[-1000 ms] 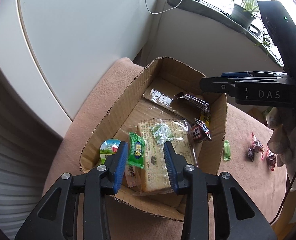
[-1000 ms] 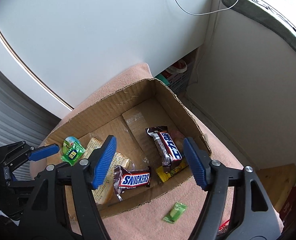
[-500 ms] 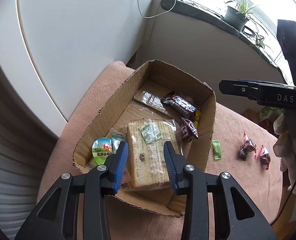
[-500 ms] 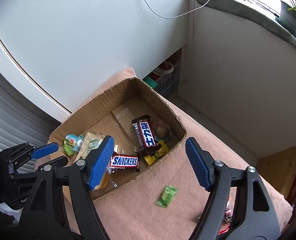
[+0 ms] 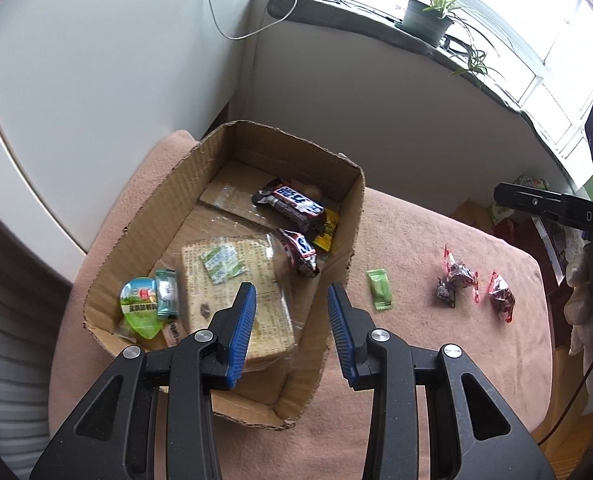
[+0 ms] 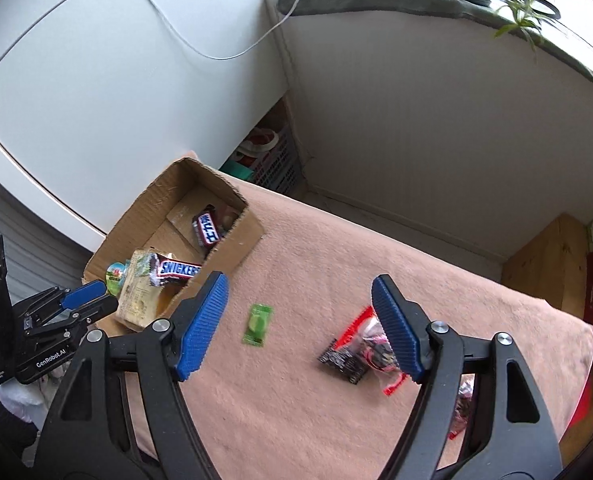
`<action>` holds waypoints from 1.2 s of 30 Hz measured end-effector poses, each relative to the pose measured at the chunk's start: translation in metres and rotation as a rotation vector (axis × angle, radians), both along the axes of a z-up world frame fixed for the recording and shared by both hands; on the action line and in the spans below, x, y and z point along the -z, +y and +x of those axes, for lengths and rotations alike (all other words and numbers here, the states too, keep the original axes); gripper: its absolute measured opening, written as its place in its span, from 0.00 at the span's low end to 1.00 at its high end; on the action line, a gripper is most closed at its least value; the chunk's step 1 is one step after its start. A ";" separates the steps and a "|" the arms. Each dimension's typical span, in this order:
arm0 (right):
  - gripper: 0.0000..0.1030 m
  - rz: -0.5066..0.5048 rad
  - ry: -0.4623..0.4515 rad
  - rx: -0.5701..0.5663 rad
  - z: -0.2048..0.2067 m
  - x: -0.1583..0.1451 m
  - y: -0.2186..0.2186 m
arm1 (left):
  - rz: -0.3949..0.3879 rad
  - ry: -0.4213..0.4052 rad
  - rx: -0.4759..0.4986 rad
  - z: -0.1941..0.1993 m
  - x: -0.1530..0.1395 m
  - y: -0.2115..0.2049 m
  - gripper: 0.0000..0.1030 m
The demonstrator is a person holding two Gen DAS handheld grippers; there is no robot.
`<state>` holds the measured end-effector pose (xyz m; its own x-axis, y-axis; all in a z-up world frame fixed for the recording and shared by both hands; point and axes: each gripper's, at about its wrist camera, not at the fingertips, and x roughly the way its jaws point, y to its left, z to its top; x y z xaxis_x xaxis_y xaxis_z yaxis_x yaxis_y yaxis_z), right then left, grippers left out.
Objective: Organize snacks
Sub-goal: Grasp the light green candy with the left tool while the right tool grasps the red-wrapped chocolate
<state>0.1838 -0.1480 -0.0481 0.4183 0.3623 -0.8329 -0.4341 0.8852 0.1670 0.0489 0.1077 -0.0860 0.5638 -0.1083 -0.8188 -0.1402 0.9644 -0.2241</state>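
An open cardboard box [image 5: 352, 216] sits on a pink-covered table [image 5: 416, 360]. It holds a cracker pack [image 5: 232, 280], two Snickers bars [image 5: 292, 204], a green jelly cup [image 5: 140, 304] and small sweets. A green candy [image 5: 379, 290] and red-wrapped sweets [image 5: 456, 284] lie on the cloth right of the box. My left gripper [image 5: 290, 320] is open and empty above the box's near right corner. My right gripper [image 6: 298, 324] is open wide and empty above the cloth, between the green candy [image 6: 258, 324] and the red-wrapped sweets [image 6: 360, 350]. The box [image 6: 232, 256] lies to its left.
A white appliance [image 5: 76, 60] stands behind the box. A windowsill with potted plants [image 5: 428, 20] runs along the back. A plastic basket [image 6: 268, 160] sits on the floor beyond the table. A wooden cabinet [image 6: 544, 256] stands at the right.
Both grippers have pulled back and away from the box, to the right. The right gripper now hangs over the loose sweets on the cloth. The small green packet sits in the box by the jelly cup.
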 end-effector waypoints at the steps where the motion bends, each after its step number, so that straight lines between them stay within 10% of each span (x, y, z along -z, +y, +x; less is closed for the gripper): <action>1: 0.75 -0.002 0.005 0.023 -0.001 0.002 -0.012 | -0.002 -0.001 0.012 0.002 0.000 -0.005 0.35; 14: 0.75 -0.010 0.112 0.232 -0.010 0.048 -0.122 | -0.020 0.026 0.168 0.025 0.007 -0.063 0.35; 36: 0.75 -0.185 0.187 0.063 0.009 0.111 -0.139 | -0.001 0.196 0.168 0.079 0.076 -0.116 0.34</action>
<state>0.1930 -0.2868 -0.1593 0.2677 0.1750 -0.9475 -0.3535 0.9326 0.0724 0.1276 -0.0088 -0.1619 0.3687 -0.1876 -0.9104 -0.0189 0.9777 -0.2091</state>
